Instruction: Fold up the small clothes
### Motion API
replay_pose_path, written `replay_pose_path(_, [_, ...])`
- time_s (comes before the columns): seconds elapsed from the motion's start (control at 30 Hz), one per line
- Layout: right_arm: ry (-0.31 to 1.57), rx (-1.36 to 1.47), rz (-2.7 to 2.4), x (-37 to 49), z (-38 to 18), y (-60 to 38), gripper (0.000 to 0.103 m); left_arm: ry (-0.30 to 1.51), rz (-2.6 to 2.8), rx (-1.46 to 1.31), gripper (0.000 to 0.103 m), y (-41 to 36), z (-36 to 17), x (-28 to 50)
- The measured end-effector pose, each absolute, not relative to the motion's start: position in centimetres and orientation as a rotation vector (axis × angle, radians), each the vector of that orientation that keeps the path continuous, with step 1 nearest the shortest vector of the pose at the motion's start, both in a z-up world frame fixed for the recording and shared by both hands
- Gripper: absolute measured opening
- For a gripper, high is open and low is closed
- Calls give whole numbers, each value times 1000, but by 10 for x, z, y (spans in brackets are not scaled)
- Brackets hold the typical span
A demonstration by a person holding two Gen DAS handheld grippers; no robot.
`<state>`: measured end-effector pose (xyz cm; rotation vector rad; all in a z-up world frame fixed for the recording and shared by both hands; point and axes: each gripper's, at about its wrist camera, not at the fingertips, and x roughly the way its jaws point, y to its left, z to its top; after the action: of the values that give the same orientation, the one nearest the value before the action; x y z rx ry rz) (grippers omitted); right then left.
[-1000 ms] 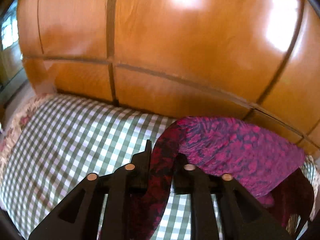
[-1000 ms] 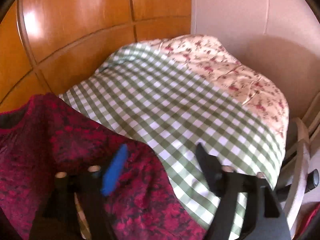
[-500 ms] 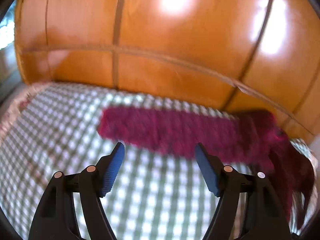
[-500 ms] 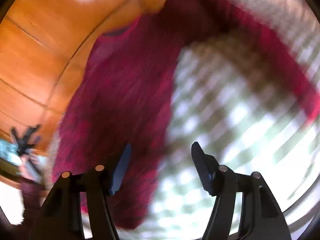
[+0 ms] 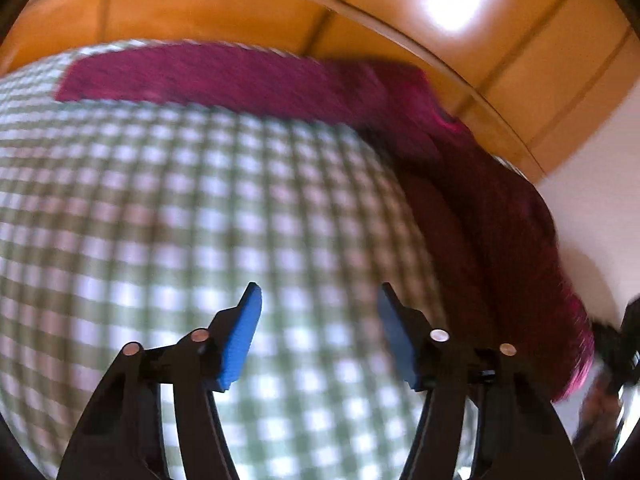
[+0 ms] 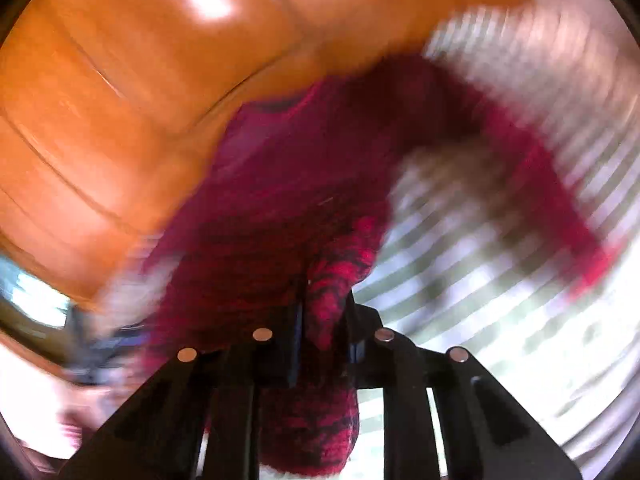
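A magenta and black patterned garment (image 5: 248, 80) lies stretched along the far edge of the green checked bedsheet (image 5: 160, 208), against the wooden headboard, and bends down the right side. My left gripper (image 5: 320, 300) is open and empty above the sheet, short of the garment. In the right wrist view my right gripper (image 6: 324, 304) is shut on a fold of the same garment (image 6: 296, 168), which spreads up and away from the jaws. Both views are motion-blurred.
A glossy orange wooden headboard (image 5: 280, 8) runs behind the bed, and also shows in the right wrist view (image 6: 120, 80). A pale wall (image 5: 592, 184) stands to the right. The other gripper's dark shape (image 5: 620, 340) shows at the right edge.
My left gripper let go of the garment and opened, then pulled back over the sheet. My right gripper went from open to shut on the garment's edge and swung round.
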<state>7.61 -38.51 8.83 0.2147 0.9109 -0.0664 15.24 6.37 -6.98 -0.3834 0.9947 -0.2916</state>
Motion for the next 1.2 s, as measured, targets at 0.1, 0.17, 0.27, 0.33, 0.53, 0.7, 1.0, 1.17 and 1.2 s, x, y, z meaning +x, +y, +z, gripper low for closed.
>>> replay_pose_path(0.1, [906,-90,-255,83,86,-392,13,1024,-386,-395,47,31,-77,150])
replay_pose_path(0.17, [947,-68,-277,88,75,-408,13,1042,-437,-405,47,7,-81,149])
replay_pose_path(0.27, [982,-26,-280,92,54,-411,13,1077,-515,-452,48,-22,-91,150])
replay_pose_path(0.33, [1012,5,-269,94,40,-414,13,1100,-558,-508,48,-37,-98,151])
replay_pose_path(0.53, [1054,65,-257,91,21,-425,13,1097,-571,-616,48,-61,-106,164])
replay_pose_path(0.7, [1084,93,-244,95,10,-431,13,1099,-621,-734,47,-78,-107,180])
replay_pose_path(1.0, [1104,118,-227,100,2,-438,13,1136,-584,-670,22,-100,-108,202])
replay_pose_path(1.17, [1093,184,-148,90,13,-434,13,1083,-592,-608,17,-76,-72,187])
replay_pose_path(1.2, [1093,199,-117,87,15,-429,13,1070,-596,-590,16,-70,-64,183])
